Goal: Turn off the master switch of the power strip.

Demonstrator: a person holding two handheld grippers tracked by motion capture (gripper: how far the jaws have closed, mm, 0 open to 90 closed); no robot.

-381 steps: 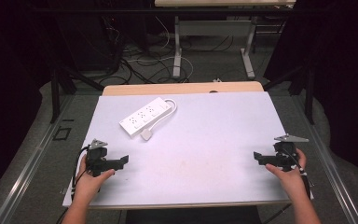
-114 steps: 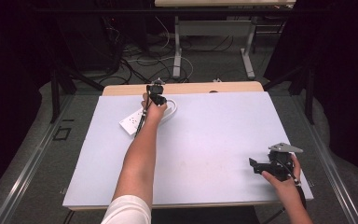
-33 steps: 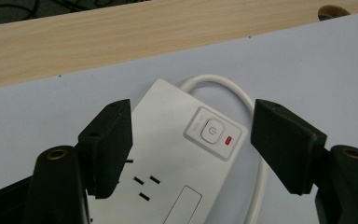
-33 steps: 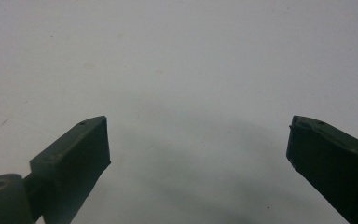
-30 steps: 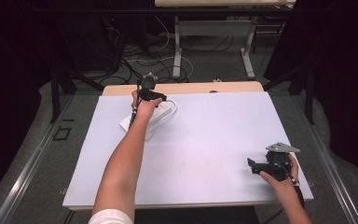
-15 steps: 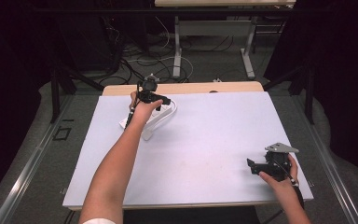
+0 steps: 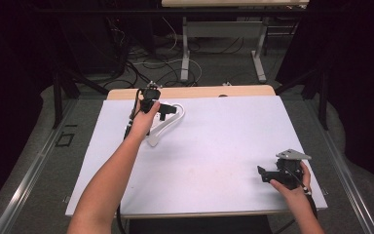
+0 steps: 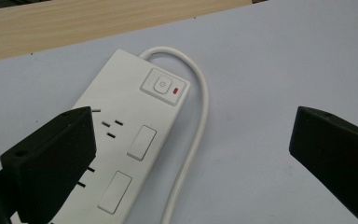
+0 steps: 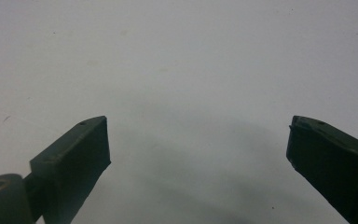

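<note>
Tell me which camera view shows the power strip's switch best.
The left gripper view: the switch sits close and sharp on the white power strip, with its power symbol and red indicator plain to read. In the high view the strip is small and partly behind the left hand, so the switch cannot be made out. The right gripper view faces bare table.

- In the high view most of the power strip is covered by the left hand and the left claw; only its near end and a loop of its white cord are left showing beside the claw.
- In the left gripper view the strip's lower end is cut off by the bottom edge, and part of its socket face is hidden behind the claw's left jaw.
- The cord is cut off at the bottom edge between the jaws.
- The symbol on the strip's switch is too small to be read.
- In the right gripper view both jaws are cut off by the bottom edge.
</note>
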